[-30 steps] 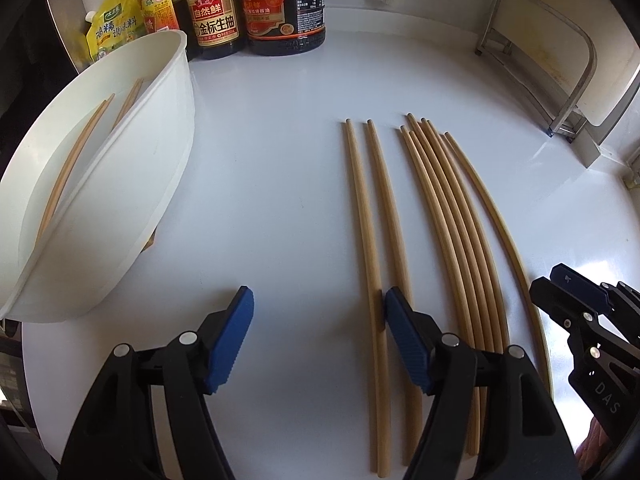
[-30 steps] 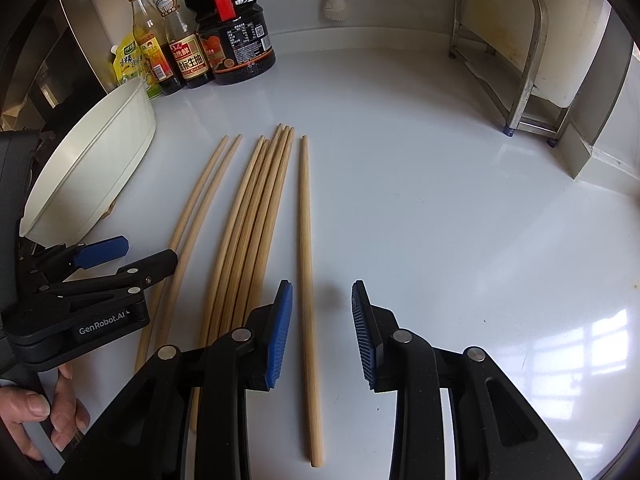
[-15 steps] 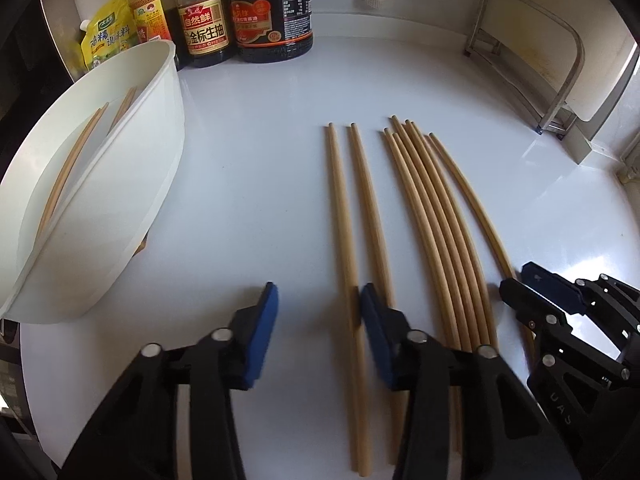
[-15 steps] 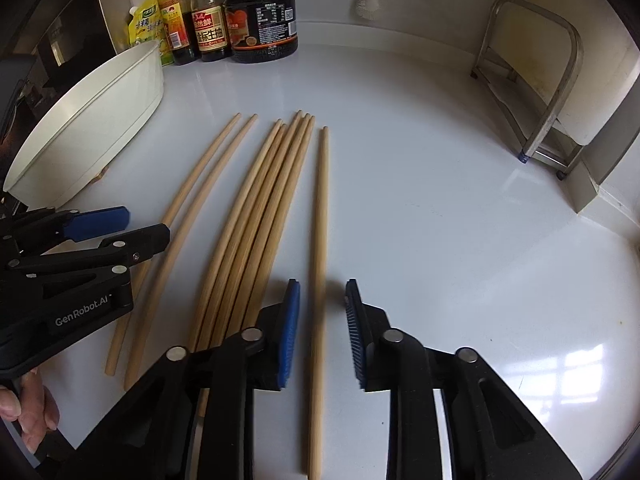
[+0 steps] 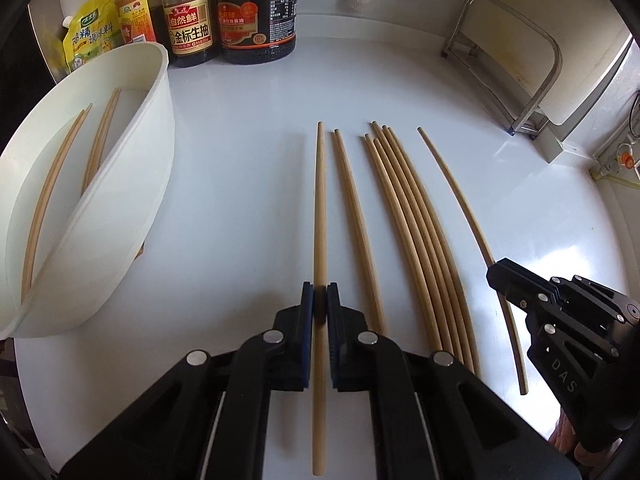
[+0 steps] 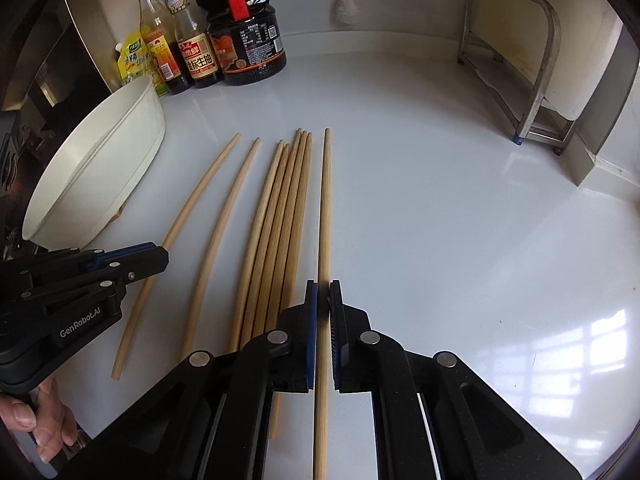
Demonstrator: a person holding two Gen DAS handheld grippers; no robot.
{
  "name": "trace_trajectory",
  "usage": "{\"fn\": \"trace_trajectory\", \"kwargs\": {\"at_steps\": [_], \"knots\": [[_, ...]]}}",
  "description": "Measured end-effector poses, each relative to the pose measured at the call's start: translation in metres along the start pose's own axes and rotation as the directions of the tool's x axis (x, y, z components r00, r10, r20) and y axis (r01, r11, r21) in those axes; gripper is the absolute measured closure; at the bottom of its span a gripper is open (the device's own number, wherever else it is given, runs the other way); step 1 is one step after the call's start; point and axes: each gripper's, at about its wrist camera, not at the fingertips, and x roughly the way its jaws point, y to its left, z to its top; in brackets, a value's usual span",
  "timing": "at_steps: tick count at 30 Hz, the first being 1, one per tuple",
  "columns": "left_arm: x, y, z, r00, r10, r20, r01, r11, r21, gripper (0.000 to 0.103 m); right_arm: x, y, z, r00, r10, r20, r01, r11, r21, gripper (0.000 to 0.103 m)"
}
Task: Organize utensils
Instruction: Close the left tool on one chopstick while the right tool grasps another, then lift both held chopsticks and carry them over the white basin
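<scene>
Several wooden chopsticks lie side by side on the white counter. My left gripper has its jaws closing, and the blue pads press on the leftmost chopstick. Beside it lie one loose chopstick and a bundle. My right gripper has its jaws closing too, pinching the rightmost chopstick. Each gripper shows in the other's view: the right gripper, the left gripper. A white bowl at the left holds a few chopsticks.
Sauce bottles and a dark jug stand at the back, with a yellow pouch by the bowl. A metal rack stands at the back right. A person's hand grips the left gripper's handle.
Both grippers' jaws have come together, each onto a chopstick that earlier lay between or beside open pads. The left gripper shifted slightly so the leftmost chopstick sits between its pads.
</scene>
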Motion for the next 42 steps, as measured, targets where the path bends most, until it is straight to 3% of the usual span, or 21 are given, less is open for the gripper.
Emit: {"fn": "trace_trajectory", "kwargs": {"at_steps": [16, 27, 34, 42], "knots": [[-0.055, 0.014, 0.025, 0.996, -0.079, 0.032, 0.072, 0.983, 0.168, 0.096, -0.041, 0.035, 0.012, 0.997, -0.021, 0.068, 0.009, 0.985, 0.173, 0.097], [-0.085, 0.056, 0.046, 0.993, -0.088, 0.077, 0.071, 0.975, 0.210, 0.096, -0.054, 0.080, 0.045, 0.991, -0.003, 0.135, -0.022, 0.983, 0.182, 0.097], [-0.100, 0.094, 0.061, 0.988, -0.097, 0.119, 0.077, 0.983, 0.165, 0.096, -0.050, 0.118, 0.075, 0.987, 0.039, 0.155, -0.061, 0.988, 0.141, 0.097], [-0.109, 0.153, 0.073, 0.984, -0.047, 0.169, 0.038, 0.997, 0.061, 0.096, -0.031, 0.168, 0.104, 0.987, 0.099, 0.126, -0.107, 0.993, 0.058, 0.097]]}}
